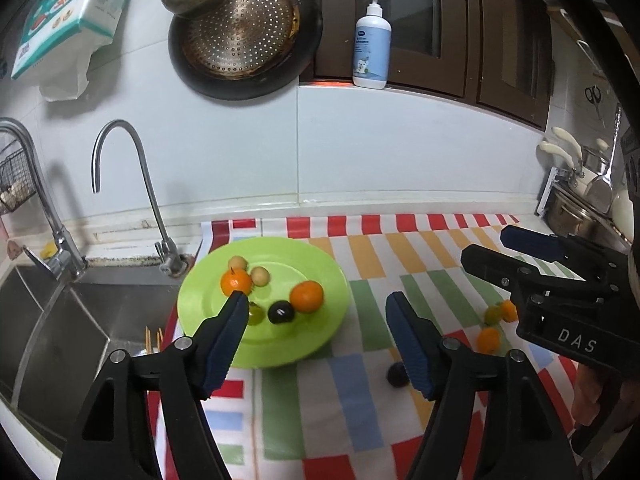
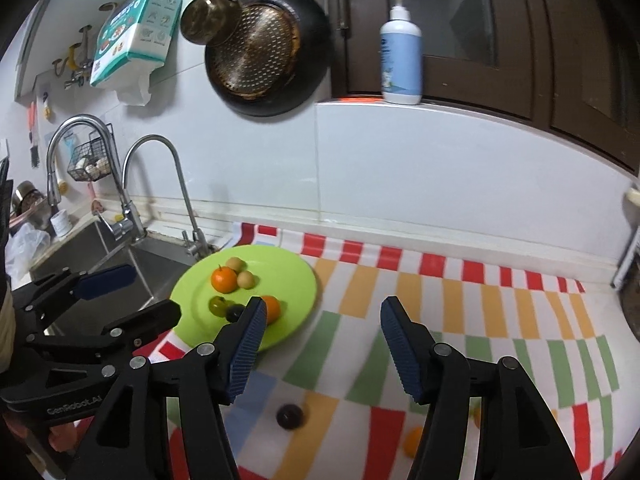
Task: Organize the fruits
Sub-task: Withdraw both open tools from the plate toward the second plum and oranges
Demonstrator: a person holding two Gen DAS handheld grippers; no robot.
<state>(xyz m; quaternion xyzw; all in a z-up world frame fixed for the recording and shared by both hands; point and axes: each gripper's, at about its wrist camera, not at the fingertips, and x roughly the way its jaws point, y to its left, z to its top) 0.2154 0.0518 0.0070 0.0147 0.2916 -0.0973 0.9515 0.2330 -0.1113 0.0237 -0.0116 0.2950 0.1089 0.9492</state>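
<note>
on the checked cloth (image 2: pixel 460 312), bare room lies from 12 to 3 o'clock of the round lime plate (image 2: pixel 280 276), whose 9 o'clock rim overhangs the steel sink (image 1: pixel 80 320). plate holds six fruits: two oranges (image 1: pixel 306 296), two tan longans (image 2: pixel 245 279), one green fruit (image 2: pixel 218 305), one dark glossy plum (image 1: pixel 281 311); off-plate at its 4 o'clock: one dark plum (image 2: pixel 289 416) and about three small orange-green fruits (image 1: pixel 489 339). left gripper (image 1: pixel 316 336) and right gripper (image 2: pixel 322 344), ribbed blue pads, both spread wide, holding nothing.

plate (image 1: pixel 208 312) lime green | cloth (image 1: pixel 360 400) red-orange-green-blue checks on white | claw pads (image 2: pixel 248 344) blue
</note>
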